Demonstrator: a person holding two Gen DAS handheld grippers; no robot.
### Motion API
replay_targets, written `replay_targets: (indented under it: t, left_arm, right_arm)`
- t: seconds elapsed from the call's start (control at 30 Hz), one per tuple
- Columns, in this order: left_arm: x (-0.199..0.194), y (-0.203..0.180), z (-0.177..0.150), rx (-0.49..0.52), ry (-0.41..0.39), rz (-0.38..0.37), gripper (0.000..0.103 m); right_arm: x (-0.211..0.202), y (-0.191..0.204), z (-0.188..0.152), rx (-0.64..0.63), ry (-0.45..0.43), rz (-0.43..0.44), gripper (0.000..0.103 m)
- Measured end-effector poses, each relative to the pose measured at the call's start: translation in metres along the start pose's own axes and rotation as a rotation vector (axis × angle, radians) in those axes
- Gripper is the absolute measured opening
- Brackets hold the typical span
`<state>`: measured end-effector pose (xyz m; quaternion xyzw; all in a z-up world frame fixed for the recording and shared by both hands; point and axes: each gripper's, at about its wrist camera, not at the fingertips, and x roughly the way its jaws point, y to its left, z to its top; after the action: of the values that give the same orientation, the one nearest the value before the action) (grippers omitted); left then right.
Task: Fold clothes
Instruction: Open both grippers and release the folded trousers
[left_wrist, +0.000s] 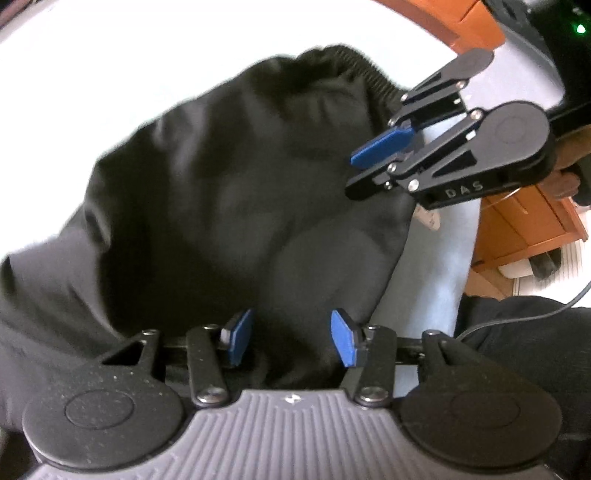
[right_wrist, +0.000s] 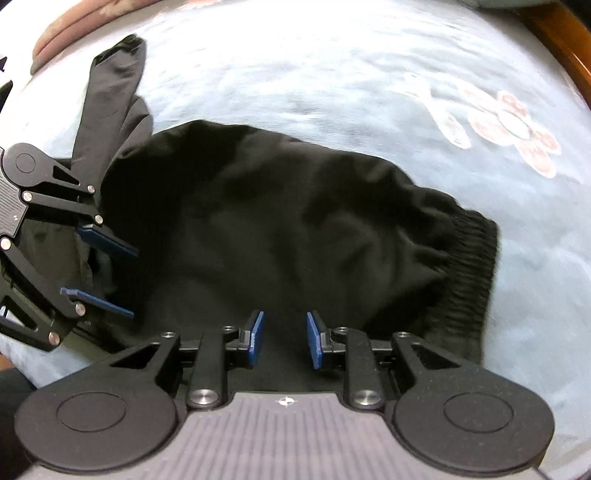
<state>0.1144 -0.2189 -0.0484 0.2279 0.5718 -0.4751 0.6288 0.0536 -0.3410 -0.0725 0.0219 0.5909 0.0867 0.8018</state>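
Black trousers (left_wrist: 221, 206) with a ribbed elastic waistband (right_wrist: 469, 266) lie bunched on a pale blue bedsheet (right_wrist: 332, 66). One leg (right_wrist: 110, 85) stretches away at the far left in the right wrist view. My left gripper (left_wrist: 291, 339) is open and empty, its blue pads just above the near edge of the fabric; it also shows in the right wrist view (right_wrist: 110, 275). My right gripper (right_wrist: 284, 339) is open and empty over the trousers near the waistband side; it shows in the left wrist view (left_wrist: 364, 170) hovering at the garment's right edge.
The sheet has a flower print (right_wrist: 509, 125) at the right. Orange wooden furniture (left_wrist: 524, 225) stands beside the bed. A dark cable (left_wrist: 524, 317) runs at the lower right. A pinkish pillow or blanket (right_wrist: 74, 29) lies at the far left.
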Motion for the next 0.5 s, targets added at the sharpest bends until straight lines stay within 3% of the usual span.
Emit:
replay_targets:
  t: [0.13,0.27,0.37,0.5]
  left_arm:
    - [0.01,0.009,-0.011,-0.057,0.026,0.016,0.047]
    - [-0.008,0.017,-0.018,-0.15,-0.021,-0.002,0.047]
    - [-0.033,0.024,-0.025,-0.191,-0.076,0.028,0.048]
    - [-0.061,0.046,-0.048,-0.306,-0.114,0.105,0.056]
  right_arm:
    - [0.012,0.008,-0.003,-0.022,0.05,-0.015,0.032]
    - [0.016,0.009,-0.007,-0.024,0.096,-0.024,0.033]
    - [0.004,0.015,0.004,-0.035,0.067,0.0,0.033]
    - [-0.024,0.033,0.033,-0.077,-0.045,0.08,0.033]
